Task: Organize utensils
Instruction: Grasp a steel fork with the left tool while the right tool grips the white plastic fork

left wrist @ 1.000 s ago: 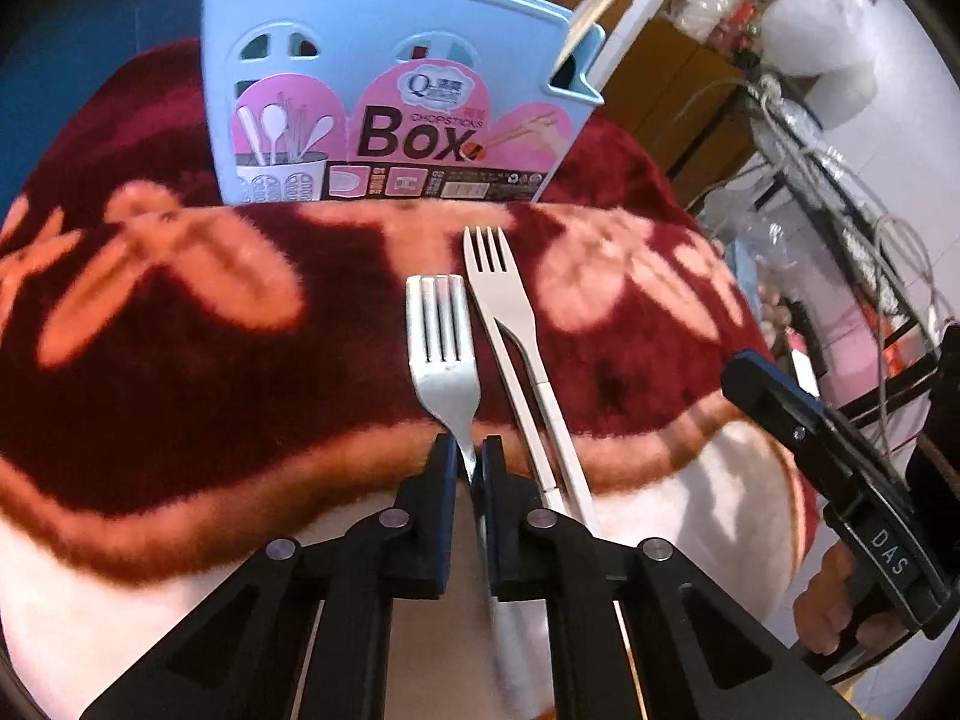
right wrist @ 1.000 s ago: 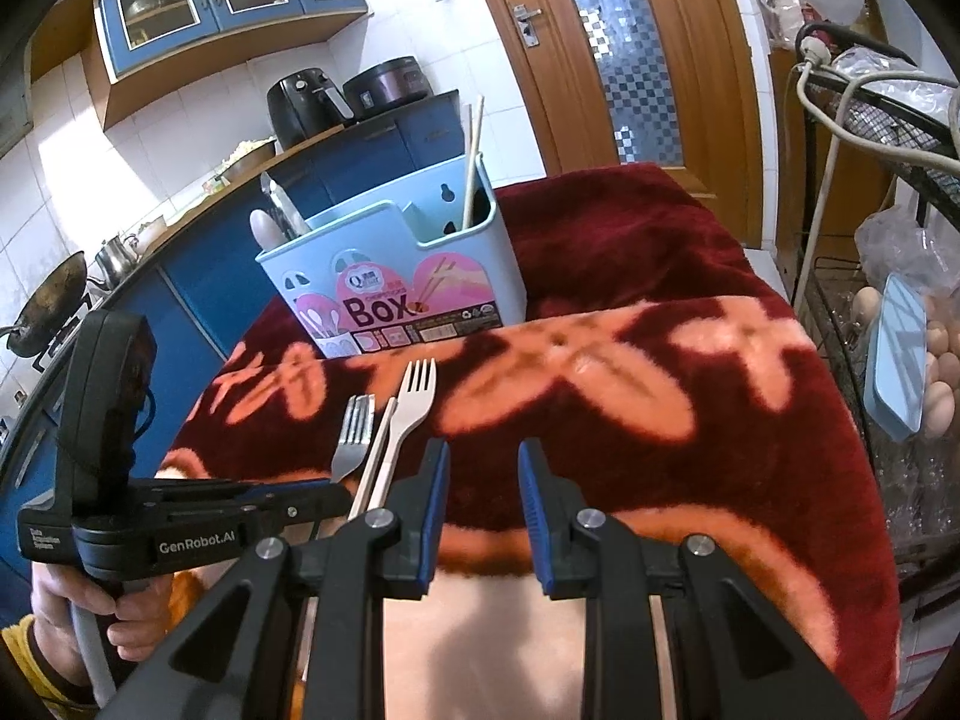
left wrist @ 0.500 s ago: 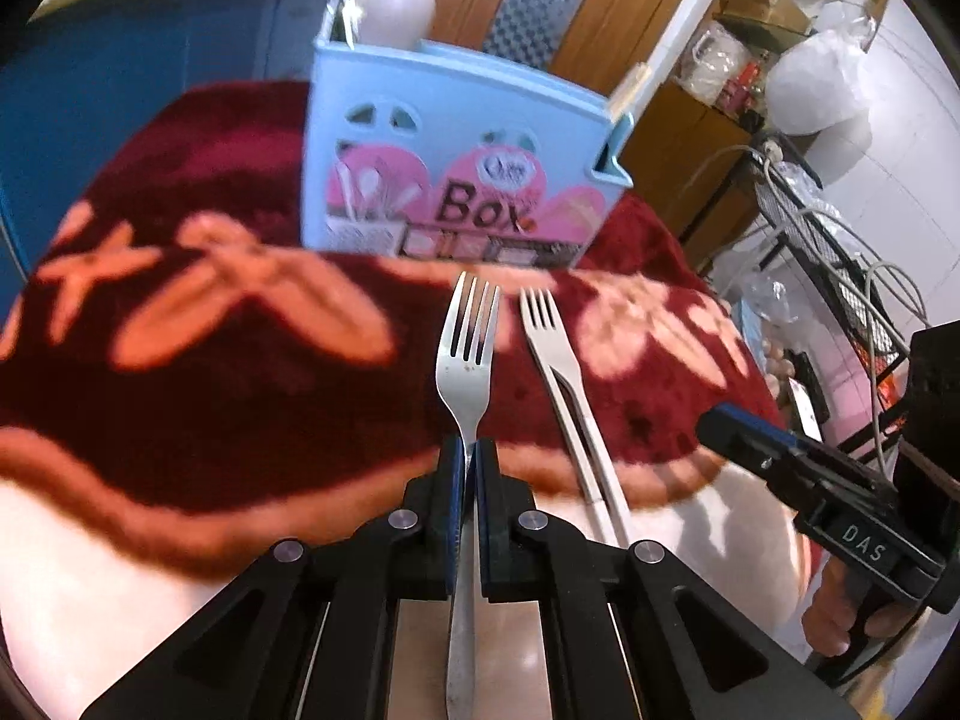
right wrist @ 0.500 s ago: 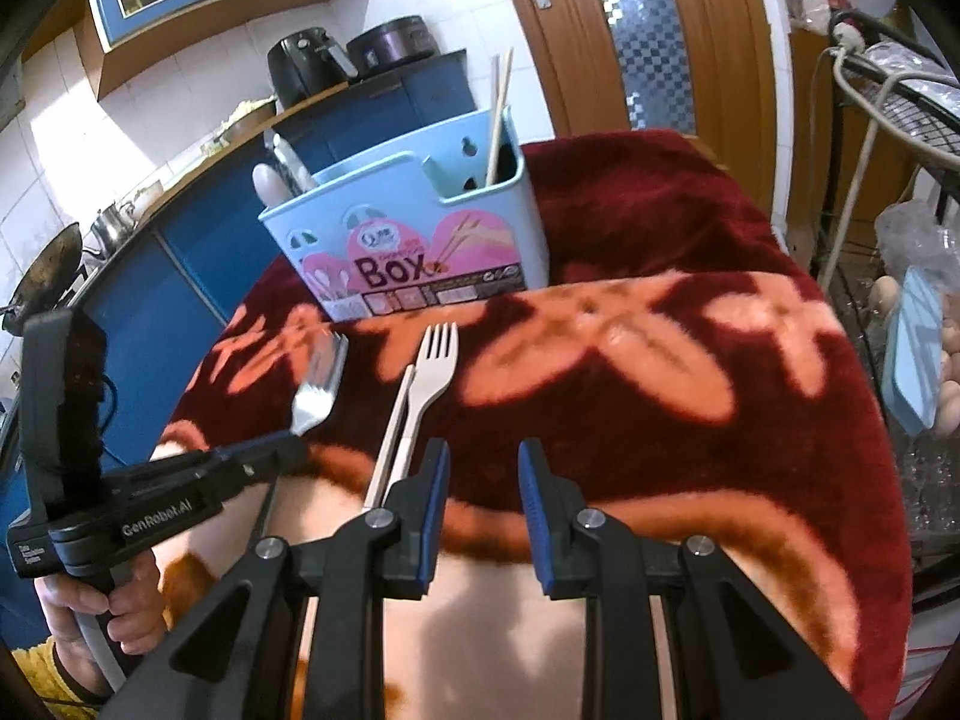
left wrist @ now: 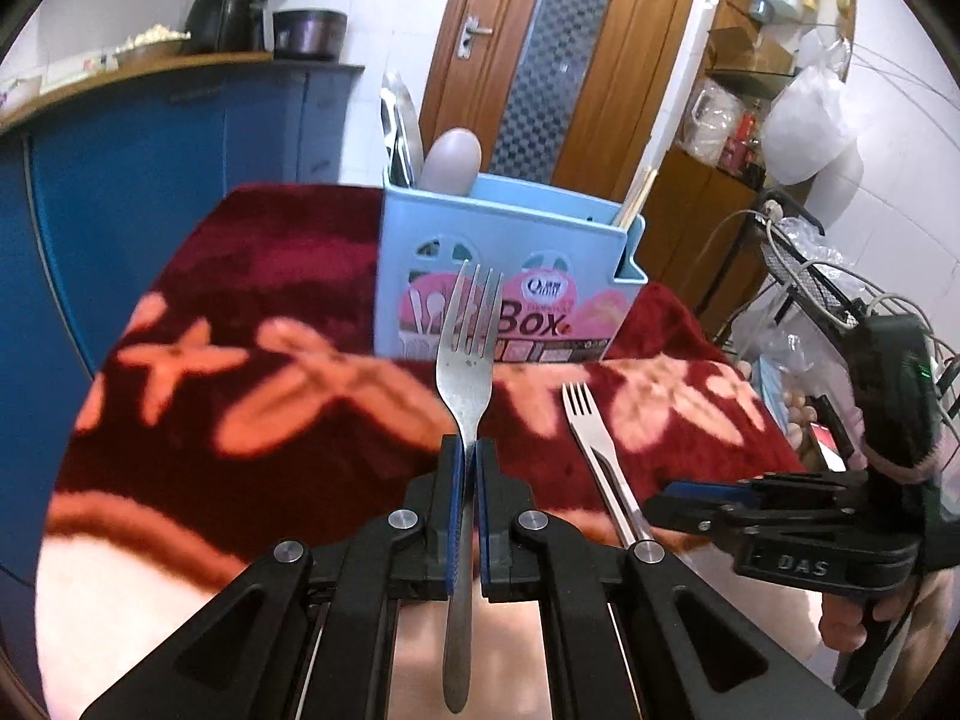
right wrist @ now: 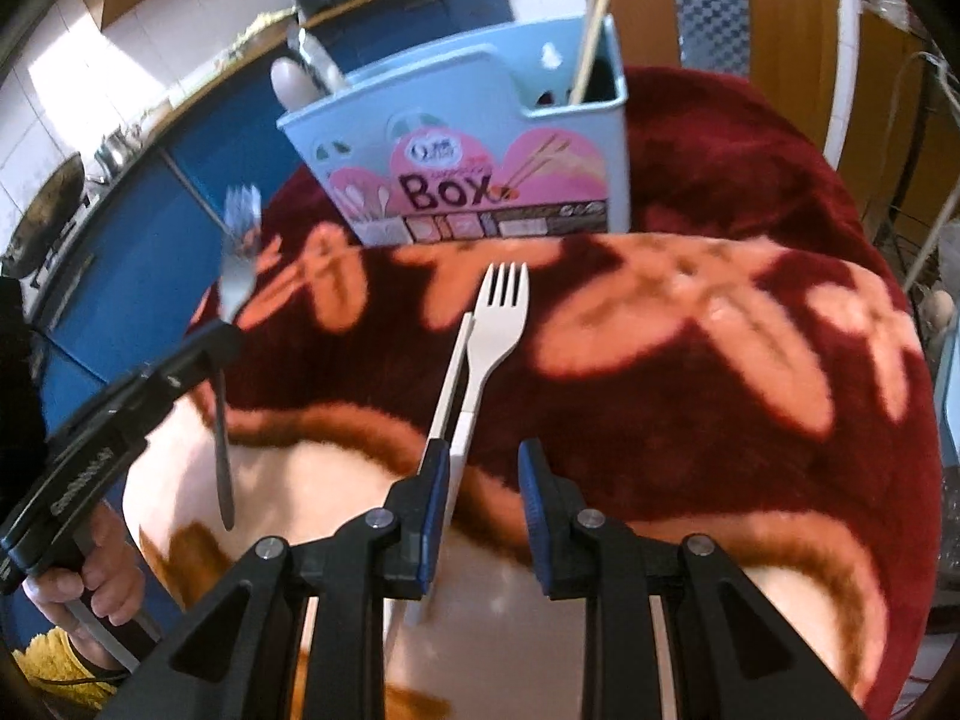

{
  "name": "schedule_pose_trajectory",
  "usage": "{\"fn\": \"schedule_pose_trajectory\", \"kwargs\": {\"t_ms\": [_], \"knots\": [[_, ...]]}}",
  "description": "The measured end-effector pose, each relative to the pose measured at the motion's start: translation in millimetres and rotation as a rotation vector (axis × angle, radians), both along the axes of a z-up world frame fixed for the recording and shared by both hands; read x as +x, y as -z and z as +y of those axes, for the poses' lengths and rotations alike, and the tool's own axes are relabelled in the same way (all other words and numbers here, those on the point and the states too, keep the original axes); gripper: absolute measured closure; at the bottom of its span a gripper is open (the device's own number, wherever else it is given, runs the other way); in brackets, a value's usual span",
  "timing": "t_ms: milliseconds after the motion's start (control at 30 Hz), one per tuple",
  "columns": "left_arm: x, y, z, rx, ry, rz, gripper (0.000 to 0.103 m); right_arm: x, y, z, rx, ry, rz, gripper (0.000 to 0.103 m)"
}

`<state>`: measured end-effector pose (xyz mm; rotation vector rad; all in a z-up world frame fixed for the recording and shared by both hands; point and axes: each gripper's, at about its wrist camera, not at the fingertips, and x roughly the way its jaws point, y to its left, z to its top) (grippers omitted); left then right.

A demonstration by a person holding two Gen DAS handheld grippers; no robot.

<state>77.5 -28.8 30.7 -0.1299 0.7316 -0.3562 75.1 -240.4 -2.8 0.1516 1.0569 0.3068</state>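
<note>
My left gripper (left wrist: 467, 468) is shut on a metal fork (left wrist: 468, 354) and holds it above the cloth, tines pointing at the light blue utensil box (left wrist: 510, 282). The same fork (right wrist: 237, 258) shows lifted at the left of the right wrist view. A white plastic fork (right wrist: 495, 324) lies on the red flowered cloth, handle toward me; it also shows in the left wrist view (left wrist: 591, 438). My right gripper (right wrist: 483, 468) is open just above the white fork's handle, which lies by its left finger. The box (right wrist: 474, 144) holds chopsticks (right wrist: 591, 18) and a spoon (right wrist: 291, 81).
The red and orange flowered cloth (right wrist: 720, 360) covers the table. A blue cabinet (left wrist: 150, 156) stands at the left. A wire rack (left wrist: 816, 276) with bags and eggs stands at the right. A wooden door (left wrist: 558, 54) is behind the box.
My left gripper lifted the metal fork off the cloth and raised it toward the box. My right gripper moved forward and lower over the white fork's handle.
</note>
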Motion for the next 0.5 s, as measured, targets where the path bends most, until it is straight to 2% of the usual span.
{"fn": "schedule_pose_trajectory", "kwargs": {"t_ms": [500], "knots": [[-8,-6,9,-0.027,0.004,-0.060,0.099,40,9,15,-0.063,-0.070,0.190,0.082]]}}
